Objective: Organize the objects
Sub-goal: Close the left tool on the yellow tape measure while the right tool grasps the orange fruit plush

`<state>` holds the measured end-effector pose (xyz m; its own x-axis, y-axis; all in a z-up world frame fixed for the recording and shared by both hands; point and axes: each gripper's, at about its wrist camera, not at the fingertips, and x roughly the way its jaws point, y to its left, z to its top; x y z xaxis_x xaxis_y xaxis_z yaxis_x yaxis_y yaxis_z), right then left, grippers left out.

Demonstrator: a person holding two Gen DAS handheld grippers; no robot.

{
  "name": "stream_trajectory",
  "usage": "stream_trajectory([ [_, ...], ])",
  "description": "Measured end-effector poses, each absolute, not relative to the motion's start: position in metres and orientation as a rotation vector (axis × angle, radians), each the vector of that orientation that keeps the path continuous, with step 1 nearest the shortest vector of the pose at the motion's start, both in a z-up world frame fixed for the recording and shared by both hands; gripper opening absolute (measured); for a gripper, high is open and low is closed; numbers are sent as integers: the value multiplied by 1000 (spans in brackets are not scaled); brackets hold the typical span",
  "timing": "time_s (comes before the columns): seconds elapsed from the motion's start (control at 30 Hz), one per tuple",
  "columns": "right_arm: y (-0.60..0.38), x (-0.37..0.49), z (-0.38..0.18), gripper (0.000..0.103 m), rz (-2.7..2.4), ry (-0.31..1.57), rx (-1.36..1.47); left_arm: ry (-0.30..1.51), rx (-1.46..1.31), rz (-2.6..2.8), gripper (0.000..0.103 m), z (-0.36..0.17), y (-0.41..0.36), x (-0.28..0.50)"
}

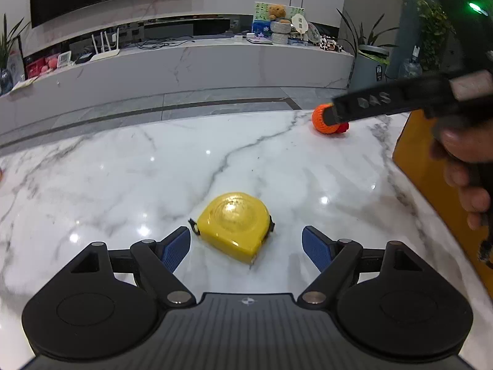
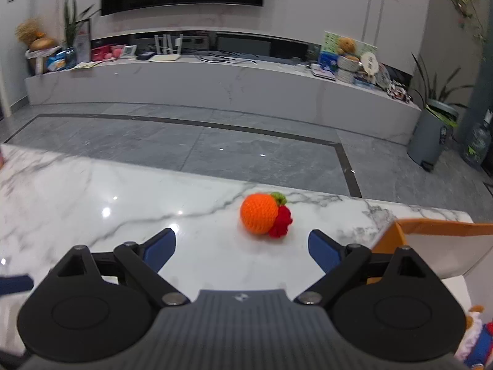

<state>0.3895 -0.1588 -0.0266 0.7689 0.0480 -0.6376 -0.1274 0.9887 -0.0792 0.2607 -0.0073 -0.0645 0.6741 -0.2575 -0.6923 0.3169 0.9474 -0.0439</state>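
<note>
A yellow tape measure (image 1: 235,225) lies flat on the white marble table (image 1: 123,169), just ahead of and between the blue pads of my open left gripper (image 1: 246,246). An orange crocheted fruit with a red and green tuft (image 2: 265,217) lies near the table's far edge, just ahead of my open, empty right gripper (image 2: 242,249). In the left wrist view the fruit (image 1: 322,123) sits at the far right, partly behind the black body of the right gripper, which a hand holds; its fingertips are hidden there.
An orange-walled box (image 2: 440,246) with a white inside stands at the table's right edge, also in the left wrist view (image 1: 431,191). A small plush toy (image 2: 474,342) shows at the lower right. Beyond the table's far edge (image 2: 185,172) is grey floor and a TV bench.
</note>
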Motion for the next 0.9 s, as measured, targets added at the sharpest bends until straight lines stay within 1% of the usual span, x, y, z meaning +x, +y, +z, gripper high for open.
stream_trajectory([
  [0.2, -156, 429, -40, 93, 31, 736, -64, 786, 92, -319, 94, -70, -12, 277],
  [0.43, -154, 458, -62, 93, -24, 775, -98, 811, 122, -316, 94, -75, -16, 287],
  [0.47, -154, 460, -66, 89, -25, 788, -93, 815, 122, -314, 94, -76, -16, 288],
  [0.5, -154, 463, -70, 79, -21, 803, -87, 809, 125, -312, 94, -76, -16, 288],
  [0.53, -155, 464, -74, 79, -15, 820, -79, 809, 124, -313, 94, -76, -16, 288],
  [0.6, -157, 462, -77, 74, -7, 810, -44, 809, 121, -316, 94, -76, -17, 289],
  [0.63, -158, 461, -78, 72, 0, 802, -33, 807, 123, -315, 92, -76, -16, 289],
  [0.67, -157, 459, -77, 67, 9, 798, -32, 804, 126, -312, 91, -76, -17, 288],
  [0.7, -156, 458, -77, 61, 21, 793, -31, 795, 127, -307, 86, -76, -16, 288],
  [0.73, -155, 457, -77, 57, 36, 789, -37, 789, 124, -301, 81, -75, -15, 289],
  [0.8, -149, 454, -75, 40, 56, 785, -50, 784, 107, -293, 77, -74, -13, 290],
  [0.83, -147, 452, -74, 35, 65, 785, -55, 785, 105, -294, 75, -73, -11, 290],
  [0.87, -144, 450, -74, 27, 73, 785, -61, 787, 110, -294, 75, -73, -11, 290],
  [0.9, -142, 448, -74, 23, 81, 785, -69, 789, 113, -296, 75, -73, -11, 289],
])
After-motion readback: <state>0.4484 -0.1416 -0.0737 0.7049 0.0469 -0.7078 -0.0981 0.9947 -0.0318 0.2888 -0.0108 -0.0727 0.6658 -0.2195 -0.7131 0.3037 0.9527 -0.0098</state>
